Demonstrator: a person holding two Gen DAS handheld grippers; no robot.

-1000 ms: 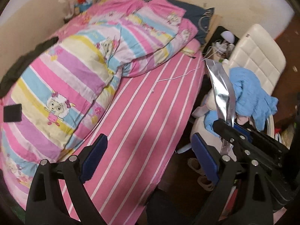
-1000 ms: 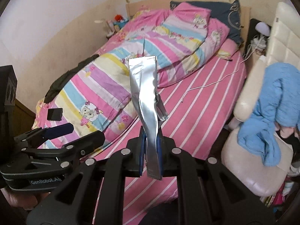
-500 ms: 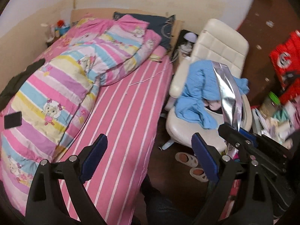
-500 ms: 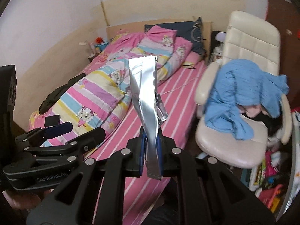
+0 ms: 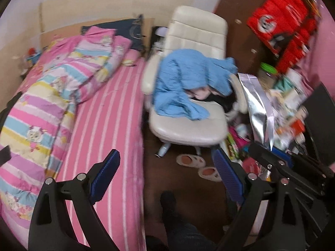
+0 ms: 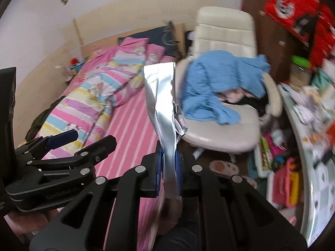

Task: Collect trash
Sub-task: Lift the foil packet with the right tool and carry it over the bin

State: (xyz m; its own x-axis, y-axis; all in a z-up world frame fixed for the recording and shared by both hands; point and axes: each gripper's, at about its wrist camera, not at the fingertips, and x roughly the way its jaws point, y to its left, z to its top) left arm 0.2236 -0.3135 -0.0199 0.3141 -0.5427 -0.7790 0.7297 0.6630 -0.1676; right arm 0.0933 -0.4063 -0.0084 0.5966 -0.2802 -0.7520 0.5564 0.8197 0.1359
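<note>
The jaws of the right gripper (image 6: 168, 167) clench the lower end of a silver foil wrapper (image 6: 162, 104), held upright above the bed (image 6: 129, 129); the left gripper (image 5: 167, 177) stands released and empty. The slick, floppy foil could slip free, and no bin is visible.

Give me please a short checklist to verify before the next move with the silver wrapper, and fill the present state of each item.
1. Right gripper shut on the silver wrapper: ok, pads clamp its lower end.
2. Wrapper hangs free of the white chair and blue cloth: cannot tell, it overlaps them in the picture.
3. Left gripper open and empty: ok, nothing between its pads.
4. Trash bin or bag in sight: not ok, none shows in either view.
5. Floor path clear: not ok, slippers lie by the chair.
6. Pictures sharp enough: not ok, the right side is blurred.
</note>
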